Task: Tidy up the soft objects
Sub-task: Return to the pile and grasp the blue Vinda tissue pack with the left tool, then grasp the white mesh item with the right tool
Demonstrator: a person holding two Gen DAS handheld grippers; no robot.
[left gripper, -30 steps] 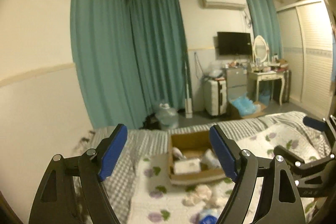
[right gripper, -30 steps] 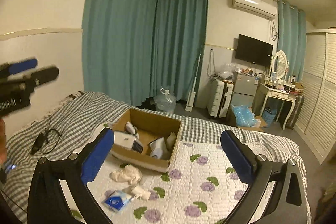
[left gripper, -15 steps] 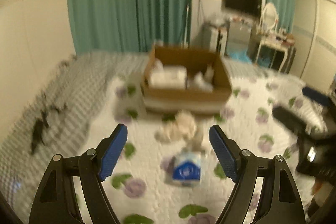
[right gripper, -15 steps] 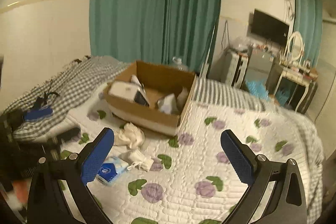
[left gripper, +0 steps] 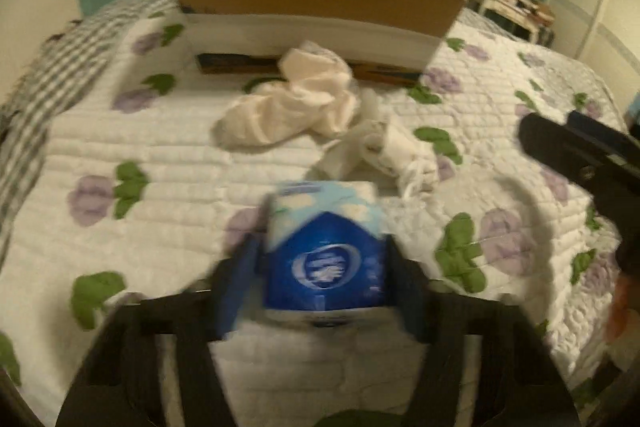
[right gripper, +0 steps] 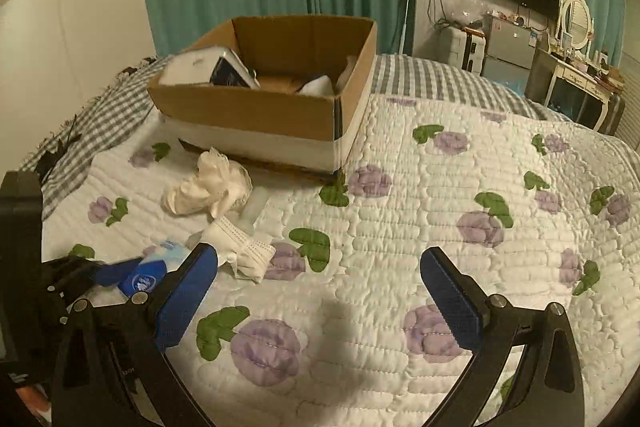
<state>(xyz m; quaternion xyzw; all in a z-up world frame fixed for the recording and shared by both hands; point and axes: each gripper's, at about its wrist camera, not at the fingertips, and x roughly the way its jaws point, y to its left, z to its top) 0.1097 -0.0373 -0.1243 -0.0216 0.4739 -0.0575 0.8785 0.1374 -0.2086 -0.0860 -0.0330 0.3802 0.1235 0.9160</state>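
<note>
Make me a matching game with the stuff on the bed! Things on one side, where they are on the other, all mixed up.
Things:
1. blue tissue pack
2. crumpled white cloth
3. folded face mask
4. cardboard box

Places:
A. at the far end of the quilt, items inside
B. between the left gripper jaws
C. on the quilt just in front of the box
D. on the quilt between the cloth and the tissue pack

Pairs: 1-B, 2-C, 3-D, 4-A

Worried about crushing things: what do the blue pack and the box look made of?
The blue tissue pack looks like soft glossy plastic film with printed sheen. The cardboard box looks matte brown, its cut rim showing board thickness, with a white band below.
</note>
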